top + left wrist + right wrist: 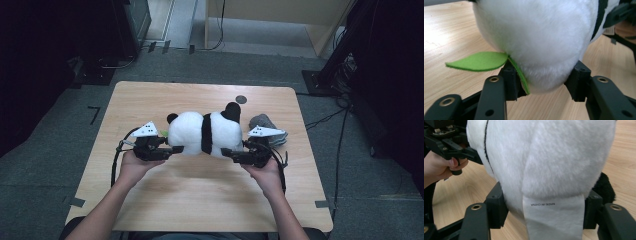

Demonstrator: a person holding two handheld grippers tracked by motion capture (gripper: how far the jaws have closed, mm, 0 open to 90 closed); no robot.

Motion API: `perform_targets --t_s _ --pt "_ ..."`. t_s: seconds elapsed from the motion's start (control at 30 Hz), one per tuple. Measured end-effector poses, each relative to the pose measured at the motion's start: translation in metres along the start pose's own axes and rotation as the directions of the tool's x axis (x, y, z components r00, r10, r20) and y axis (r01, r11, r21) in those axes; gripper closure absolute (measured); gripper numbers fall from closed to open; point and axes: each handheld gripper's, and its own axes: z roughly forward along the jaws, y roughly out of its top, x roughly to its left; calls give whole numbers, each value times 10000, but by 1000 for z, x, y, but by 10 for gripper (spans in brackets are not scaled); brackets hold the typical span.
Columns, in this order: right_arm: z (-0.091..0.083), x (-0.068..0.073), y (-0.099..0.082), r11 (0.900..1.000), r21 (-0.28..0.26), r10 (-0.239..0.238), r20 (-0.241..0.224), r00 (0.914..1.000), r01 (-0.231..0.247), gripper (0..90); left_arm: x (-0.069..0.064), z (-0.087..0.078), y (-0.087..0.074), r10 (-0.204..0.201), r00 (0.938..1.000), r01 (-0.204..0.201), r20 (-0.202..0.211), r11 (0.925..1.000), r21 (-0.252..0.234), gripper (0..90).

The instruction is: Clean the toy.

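Forearms enter at six o'clock; left tongs (172, 149) and right tongs (226, 152) each pinch an end of the panda plush (202, 132), steadying it mid-surface (150, 200), grey cloth (267, 126) at three o'clock.

We see plush panda (202, 132) mid-frame on table (200, 200); left gripper (172, 149) at its left end, right gripper (226, 151) at right; cloth bundle (270, 131) behind right gripper.

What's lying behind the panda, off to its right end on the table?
A grey cloth bundle lies behind the panda plush, beside the right gripper. That gripper's grey plate covers its near side, so what the bundle is stays unclear.
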Motion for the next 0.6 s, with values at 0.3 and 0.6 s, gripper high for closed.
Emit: perform_targets --t_s 0.3,0.6 --pt "-2 2 0 9950 -52 -996 -64 9950 996 282 7 -6 3 -1006 9937 1013 489 9948 -127 621" --pt "4 9 -7 9596 738 -2738 196 9616 2717 283 16 -12 5 -2073 9723 2113 1082 9771 -270 624"
